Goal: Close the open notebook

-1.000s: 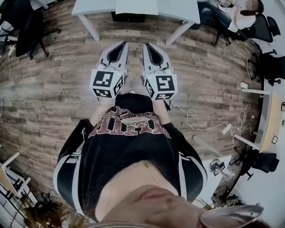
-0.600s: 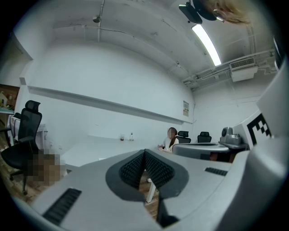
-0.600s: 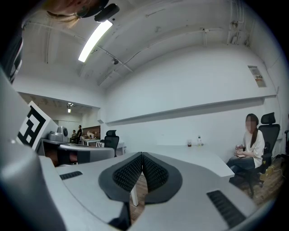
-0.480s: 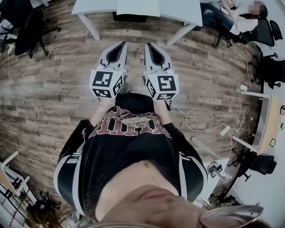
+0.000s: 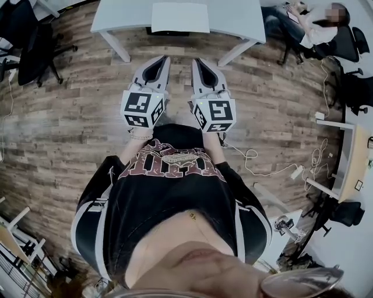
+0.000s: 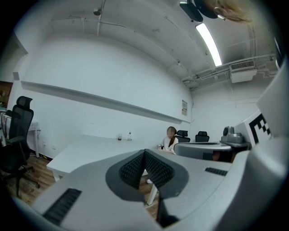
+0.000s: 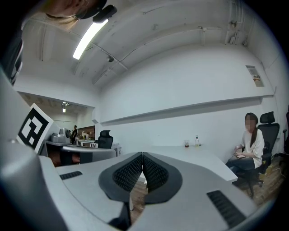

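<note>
A pale flat rectangle [image 5: 180, 17], which may be the notebook, lies on the white table [image 5: 116, 14] at the top of the head view; I cannot tell whether it lies open. My left gripper [image 5: 159, 59] and right gripper [image 5: 199, 60] are held side by side above the wooden floor, short of the table, pointing at it. Both are shut with nothing between the pads. In the left gripper view the left gripper [image 6: 144, 152] has its ribbed pads pressed together, with the table [image 6: 81, 151] beyond. In the right gripper view the right gripper [image 7: 142, 154] is also shut, and the table [image 7: 203, 160] lies beyond.
Black office chairs [image 5: 32, 43] stand at the left. A seated person [image 5: 312, 26] and more chairs are at the upper right. White cables [image 5: 262, 166] trail over the floor toward desks [image 5: 349, 157] on the right. Two small bottles [image 7: 191, 143] stand at the table's far end.
Both grippers have moved forward toward the white table, which now shows more fully at the top of the head view. Their jaws have stayed shut.
</note>
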Demonstrator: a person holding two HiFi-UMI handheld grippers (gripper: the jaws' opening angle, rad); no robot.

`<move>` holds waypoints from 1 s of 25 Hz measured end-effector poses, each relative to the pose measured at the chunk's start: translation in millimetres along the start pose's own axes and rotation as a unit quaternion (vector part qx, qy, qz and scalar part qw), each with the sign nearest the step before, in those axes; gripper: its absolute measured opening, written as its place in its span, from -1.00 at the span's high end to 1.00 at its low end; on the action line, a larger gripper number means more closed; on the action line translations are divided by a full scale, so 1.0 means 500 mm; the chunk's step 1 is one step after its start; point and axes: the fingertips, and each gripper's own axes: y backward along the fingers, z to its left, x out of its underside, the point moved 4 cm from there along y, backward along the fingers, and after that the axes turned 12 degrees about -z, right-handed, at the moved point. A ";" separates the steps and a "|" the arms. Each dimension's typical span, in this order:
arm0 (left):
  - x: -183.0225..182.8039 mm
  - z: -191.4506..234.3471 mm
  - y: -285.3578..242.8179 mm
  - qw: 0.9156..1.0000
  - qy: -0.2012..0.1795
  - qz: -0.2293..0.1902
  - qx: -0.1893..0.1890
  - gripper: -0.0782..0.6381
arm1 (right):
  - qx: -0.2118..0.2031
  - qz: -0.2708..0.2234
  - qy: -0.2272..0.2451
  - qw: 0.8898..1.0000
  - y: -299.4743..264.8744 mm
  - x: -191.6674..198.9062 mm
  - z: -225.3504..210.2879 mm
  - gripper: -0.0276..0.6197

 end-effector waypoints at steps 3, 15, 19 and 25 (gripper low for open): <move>0.002 0.016 -0.033 1.000 0.001 0.004 0.008 0.65 | 0.007 0.003 -0.002 1.000 -0.027 0.006 -0.018 0.85; 0.003 0.078 -0.137 0.999 0.003 0.015 0.046 0.66 | 0.044 0.012 0.009 0.999 -0.126 0.020 -0.073 0.85; 0.007 0.110 -0.162 0.998 0.006 0.017 0.054 0.65 | 0.050 0.017 0.013 0.999 -0.162 0.033 -0.075 0.85; 0.006 0.151 -0.183 0.998 0.005 0.019 0.065 0.65 | 0.055 0.018 0.018 0.998 -0.210 0.042 -0.065 0.85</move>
